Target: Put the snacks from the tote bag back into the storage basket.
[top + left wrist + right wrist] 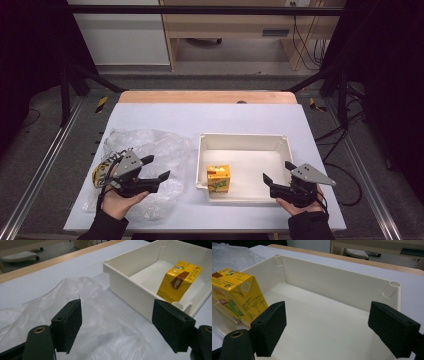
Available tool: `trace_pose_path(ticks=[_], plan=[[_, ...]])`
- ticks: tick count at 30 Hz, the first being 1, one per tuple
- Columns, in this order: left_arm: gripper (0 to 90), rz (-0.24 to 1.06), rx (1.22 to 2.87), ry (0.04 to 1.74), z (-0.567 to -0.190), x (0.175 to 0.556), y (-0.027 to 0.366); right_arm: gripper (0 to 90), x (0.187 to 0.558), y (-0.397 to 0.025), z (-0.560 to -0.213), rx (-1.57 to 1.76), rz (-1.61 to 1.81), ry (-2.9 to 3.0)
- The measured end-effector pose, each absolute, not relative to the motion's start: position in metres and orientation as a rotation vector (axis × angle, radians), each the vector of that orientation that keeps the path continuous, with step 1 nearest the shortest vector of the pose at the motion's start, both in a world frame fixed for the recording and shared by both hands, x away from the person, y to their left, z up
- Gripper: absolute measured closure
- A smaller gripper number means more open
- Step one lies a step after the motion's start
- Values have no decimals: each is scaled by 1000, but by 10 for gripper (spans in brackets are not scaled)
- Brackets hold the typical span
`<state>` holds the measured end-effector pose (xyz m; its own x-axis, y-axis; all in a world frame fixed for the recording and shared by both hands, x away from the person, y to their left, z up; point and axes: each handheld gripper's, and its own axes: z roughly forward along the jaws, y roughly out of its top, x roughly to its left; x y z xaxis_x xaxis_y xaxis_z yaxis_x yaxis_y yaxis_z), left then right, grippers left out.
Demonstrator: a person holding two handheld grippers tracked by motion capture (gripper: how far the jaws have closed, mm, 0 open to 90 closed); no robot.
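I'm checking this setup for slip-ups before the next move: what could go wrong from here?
The carton stands tilted against the tray's near-left corner, so a nudge from the open right gripper may topple it. The open left gripper hovers over the thin clear bag; its jaws could snag or drag the film rather than pinch it cleanly.

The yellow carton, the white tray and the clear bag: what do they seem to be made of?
The yellow carton looks like coated paperboard: folded, creased top and glossy print. The white tray seems moulded plastic with a matt finish: smooth walls and round corner posts. The clear bag is probably thin plastic film: see-through, crinkled and shiny.
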<state>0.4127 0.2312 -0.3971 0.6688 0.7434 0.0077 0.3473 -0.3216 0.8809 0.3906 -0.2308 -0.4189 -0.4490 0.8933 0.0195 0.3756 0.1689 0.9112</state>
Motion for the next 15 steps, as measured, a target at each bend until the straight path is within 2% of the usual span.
trace_pose_path(ticks=[15], plan=[[236, 605, 1859, 990, -413, 393, 284, 168, 387, -241, -417, 1220, 1249, 1872]])
